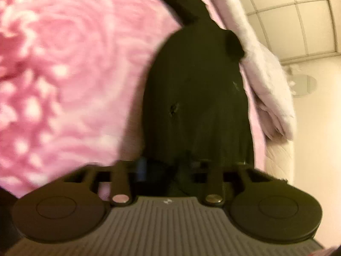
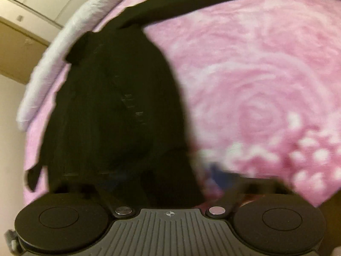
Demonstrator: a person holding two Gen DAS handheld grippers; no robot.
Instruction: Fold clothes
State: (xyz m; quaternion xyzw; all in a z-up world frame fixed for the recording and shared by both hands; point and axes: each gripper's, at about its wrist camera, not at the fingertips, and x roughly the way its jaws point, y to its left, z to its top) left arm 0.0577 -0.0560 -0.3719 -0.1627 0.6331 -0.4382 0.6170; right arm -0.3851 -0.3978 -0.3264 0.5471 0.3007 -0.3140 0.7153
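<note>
A black garment (image 1: 196,85) lies stretched over a pink rose-patterned blanket (image 1: 74,74), running from the far bed edge right up to my left gripper (image 1: 170,166). The cloth bunches between the jaws and hides the fingertips, so the left gripper is shut on it. In the right wrist view the same black garment (image 2: 110,106) fills the left half, with a long strip reaching across the top. My right gripper (image 2: 177,170) is shut on its near edge, fingertips buried in the dark fabric. Both views are blurred.
The pink blanket (image 2: 255,85) covers the bed. A pale folded quilt (image 1: 266,85) lines the bed's far edge, the same pale quilt (image 2: 53,64) in the right wrist view. Beyond it are cream panelled wardrobe doors (image 1: 298,21) and a wooden cabinet (image 2: 21,49).
</note>
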